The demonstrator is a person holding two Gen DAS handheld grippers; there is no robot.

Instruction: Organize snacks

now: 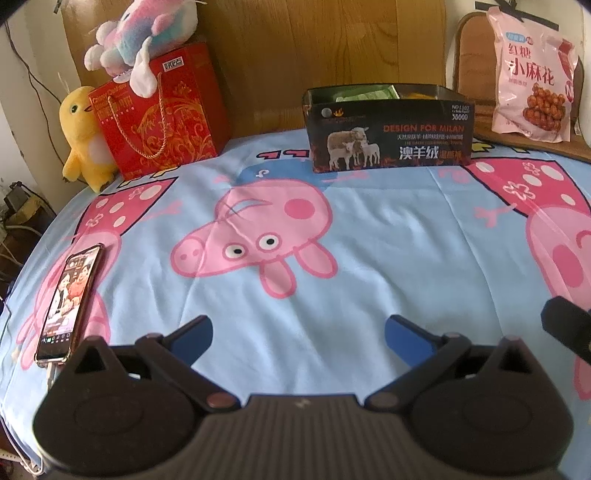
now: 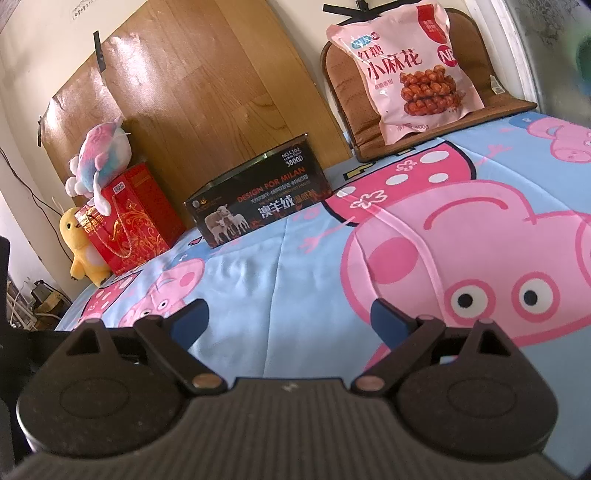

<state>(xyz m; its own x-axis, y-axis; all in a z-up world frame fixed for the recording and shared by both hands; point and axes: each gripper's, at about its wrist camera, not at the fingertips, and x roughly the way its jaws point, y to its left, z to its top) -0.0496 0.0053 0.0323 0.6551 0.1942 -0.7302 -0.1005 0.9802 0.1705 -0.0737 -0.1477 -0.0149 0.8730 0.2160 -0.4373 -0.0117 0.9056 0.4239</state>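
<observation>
A black open-topped box point(image 1: 389, 129) printed with sheep stands at the far side of the bed, with green and yellow packets showing inside; it also shows in the right wrist view point(image 2: 258, 199). A large pink snack bag point(image 1: 532, 74) leans on a brown chair cushion at the far right, also in the right wrist view point(image 2: 402, 70). My left gripper point(image 1: 297, 332) is open and empty over the pig-print sheet. My right gripper point(image 2: 290, 321) is open and empty, well short of the box.
A red gift bag point(image 1: 162, 110) with a pastel plush toy point(image 1: 140, 33) on top and a yellow plush point(image 1: 83, 136) stand at the far left. A phone point(image 1: 70, 301) lies on the sheet at the left. A wooden headboard point(image 1: 314, 48) rises behind.
</observation>
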